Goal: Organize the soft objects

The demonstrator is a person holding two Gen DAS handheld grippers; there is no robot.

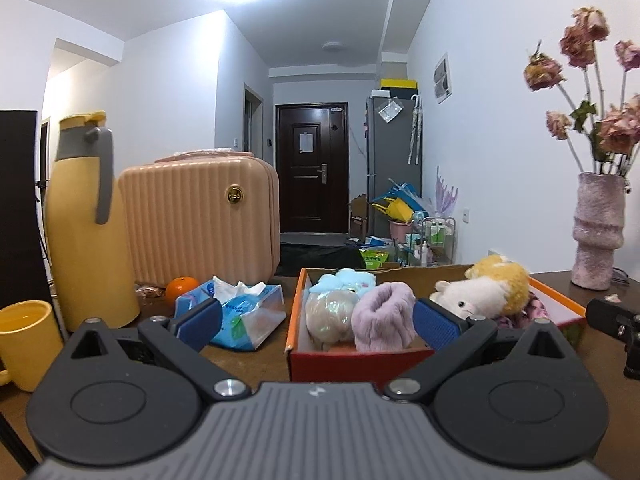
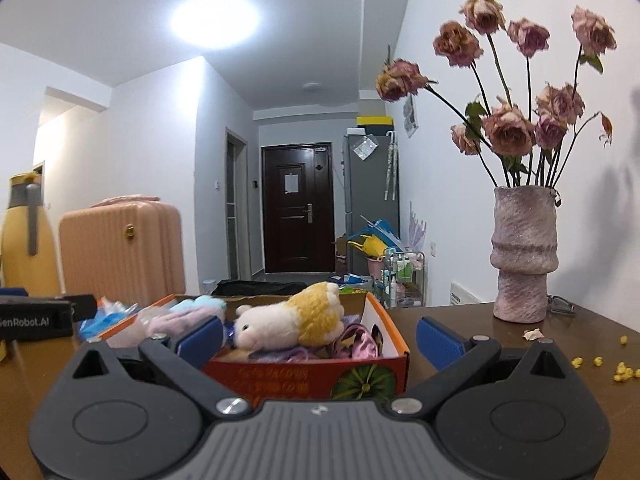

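Left gripper: the left gripper (image 1: 318,322) is hovering low in front of the box, its blue-padded fingers (image 1: 199,323) spread wide and holding nothing.
Right gripper: the right gripper (image 2: 320,338) is sitting at the box's near right corner, its fingers also spread wide and empty; one pad is overlapping the box front, the other is standing clear over the bare table.
Box: an open cardboard box (image 1: 298,312) with orange walls and a red front is resting on the brown table (image 2: 460,316).
Soft things: a white and yellow plush animal (image 2: 288,320) is lying on its side on top of purple fabric at the box's right end; a lilac fuzzy piece (image 1: 384,320), a beige plush (image 1: 328,312) and a pale blue plush (image 1: 344,280) are filling the left end.
Left of box: a blue tissue pack (image 1: 240,308) is lying just beside the box, with an orange (image 1: 182,288) behind it, then a peach ribbed case (image 1: 200,216), a yellow jug (image 1: 84,220) and a yellow mug (image 1: 28,340).
Right of box: a pink vase (image 2: 522,256) of dried roses is standing well apart, with yellow crumbs (image 2: 622,372) scattered near the table edge.
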